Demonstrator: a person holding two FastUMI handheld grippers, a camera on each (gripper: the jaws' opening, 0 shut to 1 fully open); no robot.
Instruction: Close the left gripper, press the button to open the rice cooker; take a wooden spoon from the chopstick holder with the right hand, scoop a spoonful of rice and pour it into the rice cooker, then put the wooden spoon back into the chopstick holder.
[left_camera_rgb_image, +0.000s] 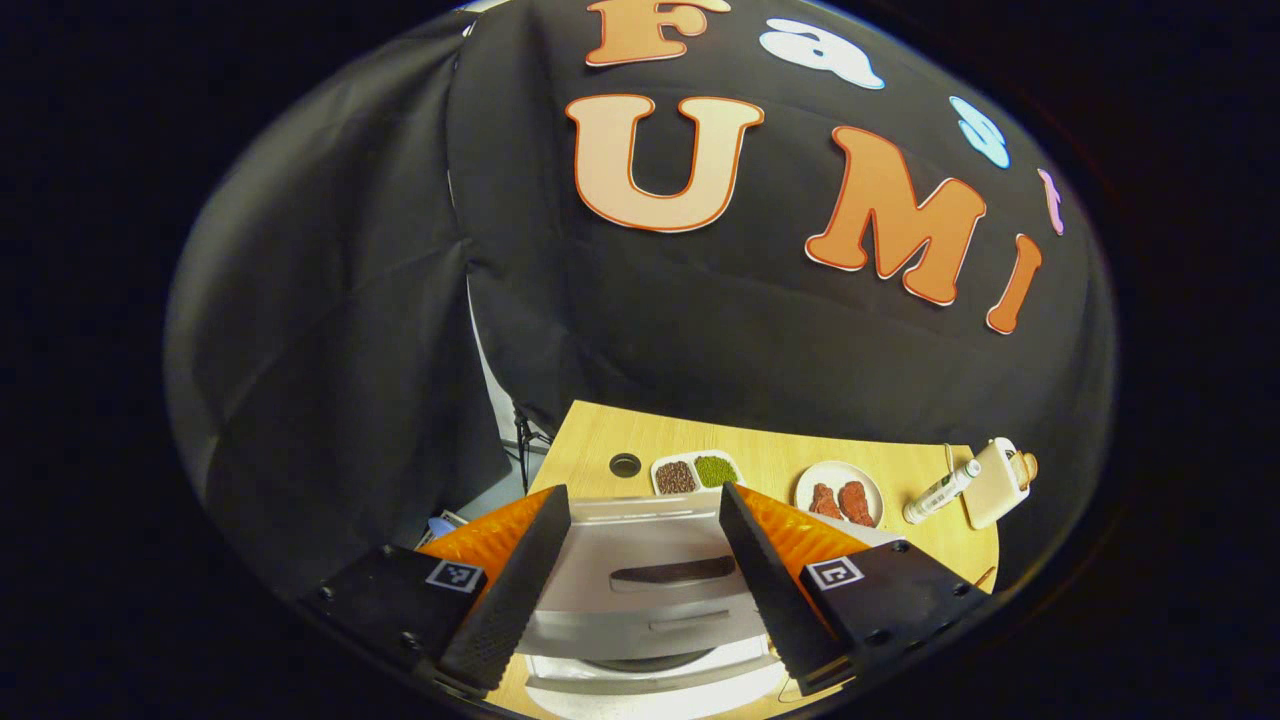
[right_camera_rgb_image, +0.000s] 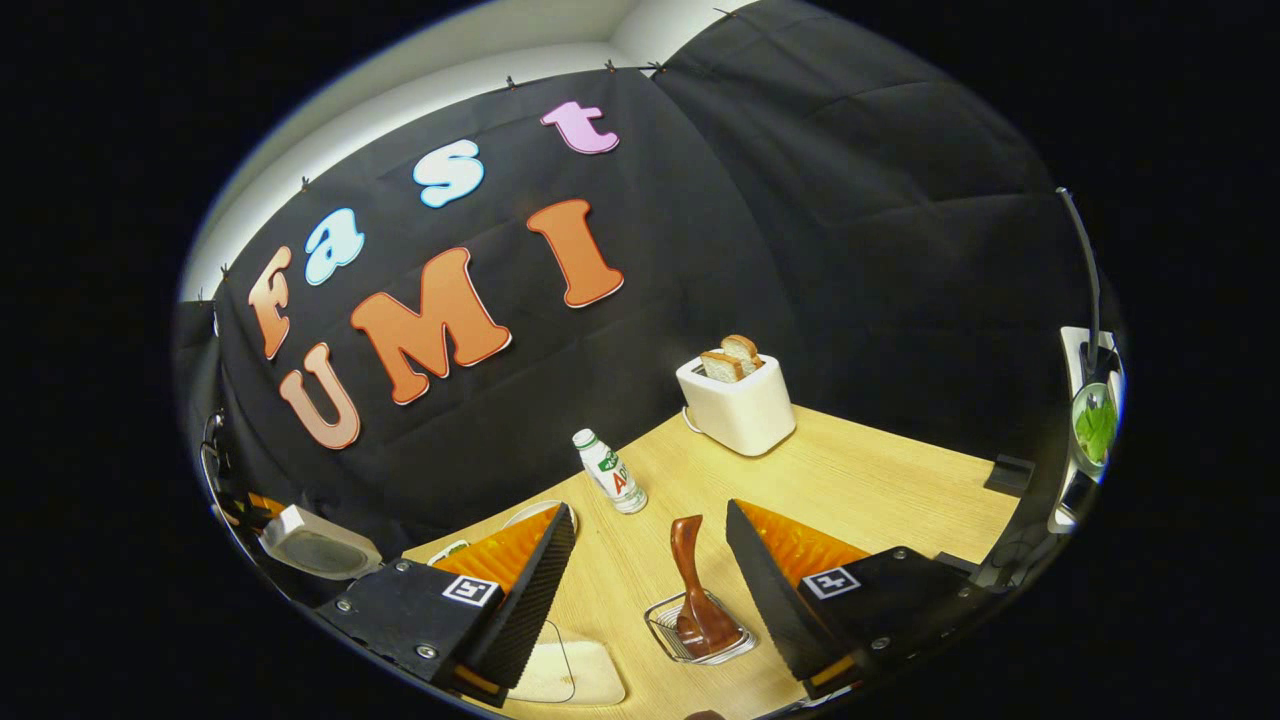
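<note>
The left tool (left_camera_rgb_image: 645, 510) is hovering with its fingers spread wide, gripping nothing. Right below and between them the rice cooker (left_camera_rgb_image: 640, 590) is sitting with its lid down, the dark handle slot lying across the gap. Beyond the cooker, on the tabletop (left_camera_rgb_image: 770, 455), a two-part dish (left_camera_rgb_image: 695, 472) of brown and green grains is lying just ahead, with a plate (left_camera_rgb_image: 840, 495) of reddish pieces to its right. Farther right a bottle (left_camera_rgb_image: 940, 490) and a toaster (left_camera_rgb_image: 995, 482) are standing near the far edge.

The right tool (right_camera_rgb_image: 650, 520) is also standing open and empty. Between its fingers, slightly toward the right one, the spoon (right_camera_rgb_image: 690, 585) is standing handle-up in the wire holder (right_camera_rgb_image: 665, 625), touching neither finger. By the left finger's base a pale flat board (right_camera_rgb_image: 580, 675) is lying on the tabletop (right_camera_rgb_image: 880, 480). Ahead, the bottle (right_camera_rgb_image: 608, 470) is standing just beyond the left fingertip, and the toaster (right_camera_rgb_image: 738, 405), with two bread slices (right_camera_rgb_image: 730, 357) sticking up, is standing farther off near the wall. Far to the left the cooker (right_camera_rgb_image: 315, 545) is showing at the edge.
</note>
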